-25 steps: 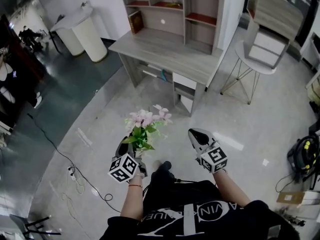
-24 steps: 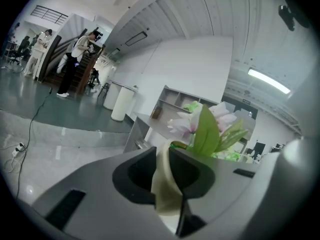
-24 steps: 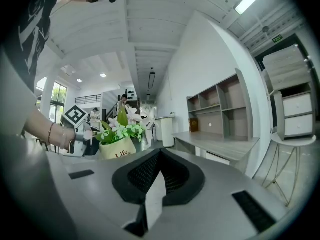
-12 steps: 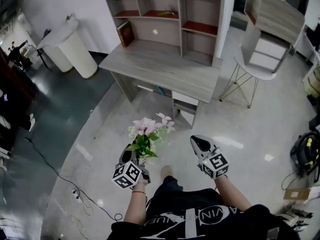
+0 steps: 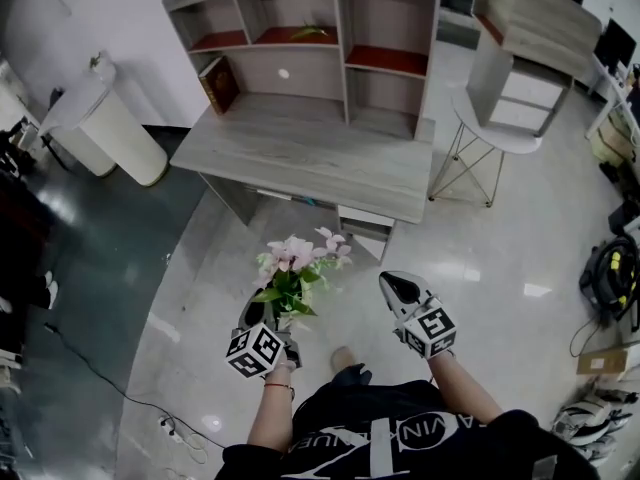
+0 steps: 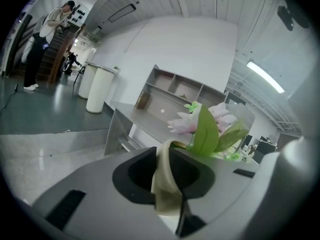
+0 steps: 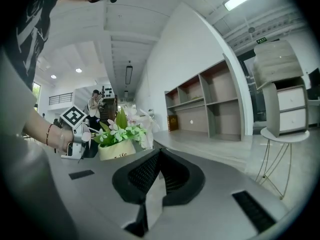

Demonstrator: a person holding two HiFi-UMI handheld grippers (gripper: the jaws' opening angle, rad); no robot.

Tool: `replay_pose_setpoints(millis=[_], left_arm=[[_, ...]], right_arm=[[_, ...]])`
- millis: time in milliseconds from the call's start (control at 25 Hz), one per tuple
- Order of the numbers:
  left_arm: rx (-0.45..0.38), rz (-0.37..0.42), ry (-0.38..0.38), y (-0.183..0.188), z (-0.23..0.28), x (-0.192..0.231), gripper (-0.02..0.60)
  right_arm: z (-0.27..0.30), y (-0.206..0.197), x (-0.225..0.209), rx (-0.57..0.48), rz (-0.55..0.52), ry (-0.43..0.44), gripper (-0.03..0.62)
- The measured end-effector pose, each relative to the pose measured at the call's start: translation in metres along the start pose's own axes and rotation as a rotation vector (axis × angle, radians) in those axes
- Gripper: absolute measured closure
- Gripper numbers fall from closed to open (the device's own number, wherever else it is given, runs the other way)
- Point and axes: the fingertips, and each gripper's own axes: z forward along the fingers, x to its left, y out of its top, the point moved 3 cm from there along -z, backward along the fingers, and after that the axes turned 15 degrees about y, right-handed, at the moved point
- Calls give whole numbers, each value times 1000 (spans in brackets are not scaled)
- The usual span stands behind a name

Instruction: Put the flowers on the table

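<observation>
The flowers are pink blooms and green leaves in a small cream pot, held out in front of the person above the floor. My left gripper is shut on the pot. In the left gripper view the pot's cream rim is pinched between the jaws of the left gripper, with the blooms above it. My right gripper hangs beside it, shut and empty; in its own view the right gripper has its tips together and the flowers off to its left. The grey table with a shelf unit stands ahead.
A brown book leans on the table's left end. A white cylindrical stand is at the left and a round side table at the right. Cables lie on the floor at the left, equipment at the right. A person stands far off.
The table has come nearer and lower in the head view as the person walks toward it. Both grippers keep their pose, and the flowers stay in the left one.
</observation>
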Motion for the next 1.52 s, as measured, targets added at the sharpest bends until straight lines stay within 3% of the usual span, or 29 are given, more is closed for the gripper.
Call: replay_pose_setpoints(millis=[320, 960, 1520], left_arm=[[41, 42, -94, 27, 74, -3, 506], [119, 10, -132, 26, 142, -11, 506], [155, 68, -189, 68, 262, -92, 506]], right_arm=[[52, 7, -29, -13, 8, -81, 583], [83, 3, -70, 15, 33, -133, 583], [126, 29, -186, 8, 53, -172, 583]])
